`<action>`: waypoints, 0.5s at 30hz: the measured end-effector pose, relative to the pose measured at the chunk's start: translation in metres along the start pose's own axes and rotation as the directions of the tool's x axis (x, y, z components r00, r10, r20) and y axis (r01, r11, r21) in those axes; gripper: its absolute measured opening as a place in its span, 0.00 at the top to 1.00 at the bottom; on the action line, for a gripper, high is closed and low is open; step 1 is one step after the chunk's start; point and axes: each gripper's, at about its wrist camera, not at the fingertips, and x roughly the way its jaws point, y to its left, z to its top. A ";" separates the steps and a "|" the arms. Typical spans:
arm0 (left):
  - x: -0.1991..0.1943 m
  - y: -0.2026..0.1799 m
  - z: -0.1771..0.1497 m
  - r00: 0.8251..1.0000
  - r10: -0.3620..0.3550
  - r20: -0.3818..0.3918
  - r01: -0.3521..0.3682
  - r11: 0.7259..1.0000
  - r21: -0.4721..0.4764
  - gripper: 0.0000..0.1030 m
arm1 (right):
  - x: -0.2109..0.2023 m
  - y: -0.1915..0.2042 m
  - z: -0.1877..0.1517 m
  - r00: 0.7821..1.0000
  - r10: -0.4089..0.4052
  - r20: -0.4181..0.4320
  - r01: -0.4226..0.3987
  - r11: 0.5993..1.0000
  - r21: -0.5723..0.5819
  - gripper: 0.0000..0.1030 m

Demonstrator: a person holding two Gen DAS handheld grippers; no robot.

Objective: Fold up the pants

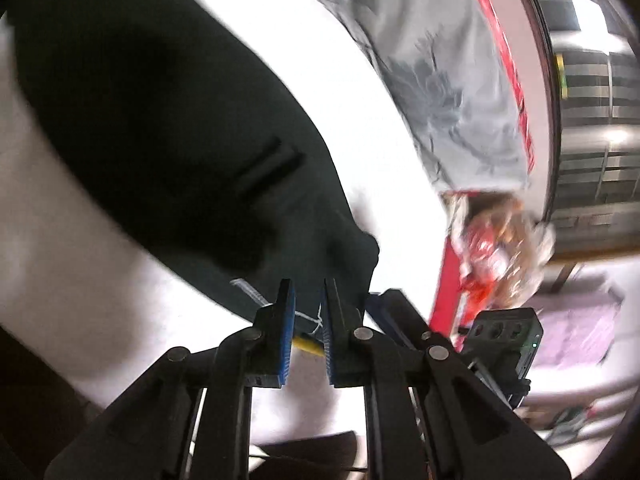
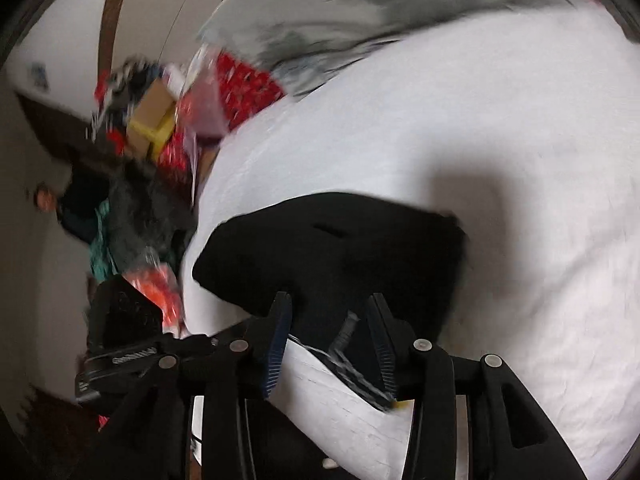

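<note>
1. Your left claw point(image 1: 309, 300) is at the bottom of the left wrist view, blue pads point(image 1: 287, 336) drawn near together, pinching the near edge of the black pants point(image 1: 168, 120). A white drawstring point(image 1: 310, 317) and a yellow tag point(image 1: 308, 343) show in the slim gap between the pads.
2. From that pinch the pants run up and to the left across the white bed sheet point(image 1: 360, 92); a dark pocket slit point(image 1: 266, 170) shows mid-fabric.
3. Further right in the same view: a grey patterned blanket point(image 1: 440, 80) lies at the far side of the bed, w/ red cloth point(image 1: 508, 60) along its edge. Past the bed's corner there's blurred red-and-white clutter point(image 1: 496, 252), too smeared to name.
4. Right wrist view, left side: a blurry pile of stuff off the bed, incl. a cardboard box point(image 2: 154, 118) and red bits.
5. Centre: the pants point(image 2: 340, 248) lie in a dark bunched shape on the sheet point(image 2: 500, 140), near the bed's near edge.
6. Your right claw point(image 2: 332, 304) is spread apart, pads not pressing on anything. The pants' edge w/ a dark drawstring point(image 2: 346, 332) sits loose between the jaws.
7. Top right: the grey blanket point(image 2: 360, 20), well apart from the pants.
</note>
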 end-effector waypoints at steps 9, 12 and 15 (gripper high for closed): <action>0.034 0.018 0.018 0.993 0.106 -0.052 -0.105 0.994 0.016 0.94 | 0.014 -0.045 -0.009 0.997 -0.076 0.004 0.076 0.996 0.049 0.83; 0.021 0.015 0.018 0.993 0.103 -0.050 -0.101 0.994 0.038 0.94 | -0.004 -0.035 -0.003 0.997 -0.051 0.058 0.048 0.998 0.046 0.81; 0.010 0.018 0.022 0.994 0.099 -0.040 -0.097 0.994 0.045 0.93 | -0.015 -0.023 -0.007 0.995 -0.018 0.097 0.015 0.999 0.041 0.72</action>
